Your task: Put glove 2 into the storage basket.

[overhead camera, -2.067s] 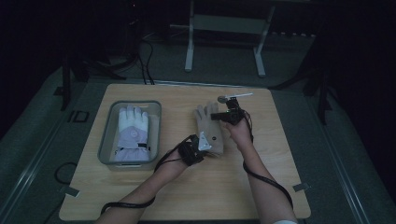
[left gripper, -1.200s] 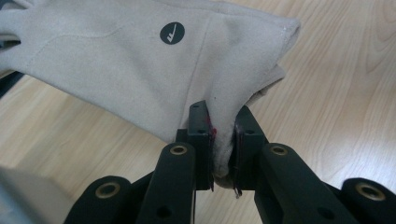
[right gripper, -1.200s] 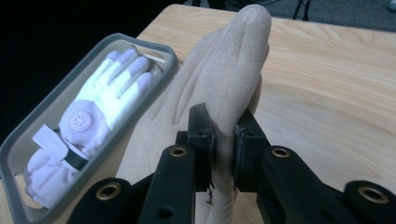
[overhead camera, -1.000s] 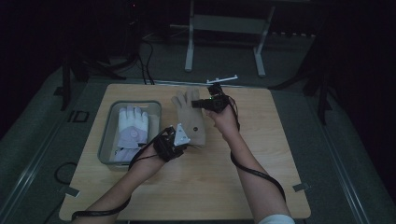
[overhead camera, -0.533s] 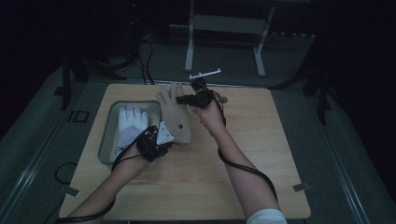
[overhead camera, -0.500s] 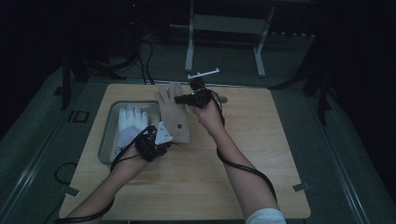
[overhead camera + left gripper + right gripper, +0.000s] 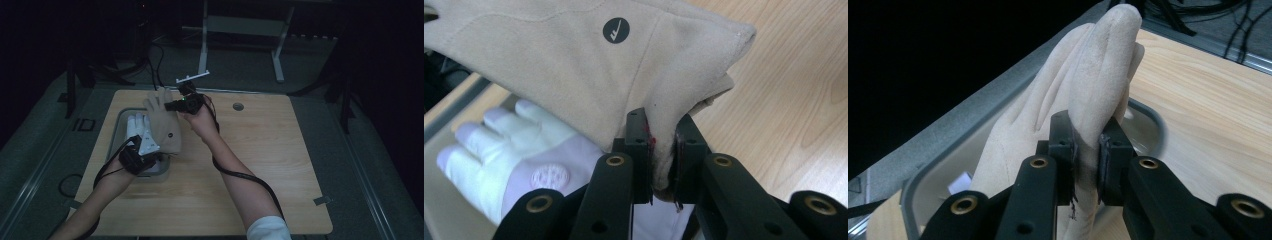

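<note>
- Tan glove (image 7: 166, 126) was held in the air above the grey tray (image 7: 118, 131), over the white glove (image 7: 519, 165) lying inside that tray.
- Left gripper (image 7: 659, 150) pinched its cuff; right gripper (image 7: 1087, 145) pinched 1 finger.
- Step in hand seemed the carrying to the tray.
- Next move probably needed lowering it flat, then opening both 2 grips.

Tan glove (image 7: 167, 127) — white glove (image 7: 519, 165) — grey tray (image 7: 118, 130).

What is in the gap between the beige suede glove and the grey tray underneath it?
A white glove lies in the grey tray, under the beige suede glove, seen in the left gripper view.
</note>
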Demonstrator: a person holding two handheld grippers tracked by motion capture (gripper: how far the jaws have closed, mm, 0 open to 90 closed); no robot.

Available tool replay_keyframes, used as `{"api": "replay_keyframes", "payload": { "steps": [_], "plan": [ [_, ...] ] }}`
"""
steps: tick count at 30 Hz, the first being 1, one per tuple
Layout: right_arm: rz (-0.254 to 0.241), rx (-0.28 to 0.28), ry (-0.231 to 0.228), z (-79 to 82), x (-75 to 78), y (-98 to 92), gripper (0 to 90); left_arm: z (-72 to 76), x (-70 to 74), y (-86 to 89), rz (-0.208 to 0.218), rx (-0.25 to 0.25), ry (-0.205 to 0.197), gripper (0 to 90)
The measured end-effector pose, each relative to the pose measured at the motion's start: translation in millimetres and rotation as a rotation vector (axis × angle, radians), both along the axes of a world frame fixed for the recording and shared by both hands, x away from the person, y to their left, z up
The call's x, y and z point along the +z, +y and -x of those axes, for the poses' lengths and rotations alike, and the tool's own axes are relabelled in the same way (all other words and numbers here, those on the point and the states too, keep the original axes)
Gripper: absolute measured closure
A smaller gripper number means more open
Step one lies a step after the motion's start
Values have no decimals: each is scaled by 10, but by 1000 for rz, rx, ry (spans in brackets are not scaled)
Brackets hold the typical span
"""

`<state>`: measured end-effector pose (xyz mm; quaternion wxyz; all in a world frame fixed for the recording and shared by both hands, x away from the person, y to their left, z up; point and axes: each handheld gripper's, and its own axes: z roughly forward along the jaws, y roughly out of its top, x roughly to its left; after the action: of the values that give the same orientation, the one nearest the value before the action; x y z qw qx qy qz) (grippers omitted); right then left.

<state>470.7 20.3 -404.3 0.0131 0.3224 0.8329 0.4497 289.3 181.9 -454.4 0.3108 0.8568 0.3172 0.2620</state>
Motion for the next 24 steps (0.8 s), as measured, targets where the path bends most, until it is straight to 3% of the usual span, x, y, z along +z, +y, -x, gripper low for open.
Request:
{"api": "replay_keyframes", "payload": {
  "steps": [9,13,24],
  "plan": [
    [12,49,7,48,-55,403,802,129,-60,323,8,49,17,812],
    [39,71,2,75,-112,561,802,151,-117,408,-1,66,33,812],
    [105,49,46,-29,-487,745,801,49,-370,470,-9,77,105,811]
  ]
}}
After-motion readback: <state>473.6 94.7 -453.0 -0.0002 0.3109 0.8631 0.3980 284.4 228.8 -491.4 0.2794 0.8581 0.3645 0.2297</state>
